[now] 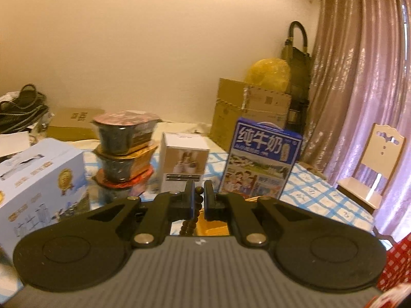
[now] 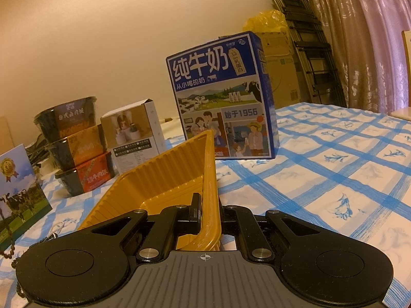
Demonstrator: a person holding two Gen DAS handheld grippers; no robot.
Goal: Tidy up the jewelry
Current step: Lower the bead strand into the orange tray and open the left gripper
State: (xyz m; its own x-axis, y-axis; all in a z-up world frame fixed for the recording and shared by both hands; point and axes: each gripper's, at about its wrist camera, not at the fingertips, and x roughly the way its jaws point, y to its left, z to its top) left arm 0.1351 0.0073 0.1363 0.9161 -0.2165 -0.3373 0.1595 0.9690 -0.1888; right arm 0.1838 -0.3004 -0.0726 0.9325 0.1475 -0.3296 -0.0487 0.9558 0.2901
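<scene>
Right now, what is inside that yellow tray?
The yellow tray shows only bare ribbed walls and floor. The right tool, pinching its rim, hides the near corner. The bead string hangs from the left tool.

Straight ahead, the tall blue milk carton box (image 2: pixel 221 97) stood upright and blocked the far edge of the blue-and-white checked tablecloth (image 2: pixel 334 159). To its left, tight going: a small white cardboard box (image 2: pixel 136 133), then a stack of three dark instant-meal bowls (image 2: pixel 77 146), with only narrow gaps between them. A pale blue cow-print box (image 2: pixel 18 192) closed the left side. To the right of the carton, the cloth lay open. The ribbed yellow plastic tray (image 2: pixel 164 179) took up the near centre.
</scene>
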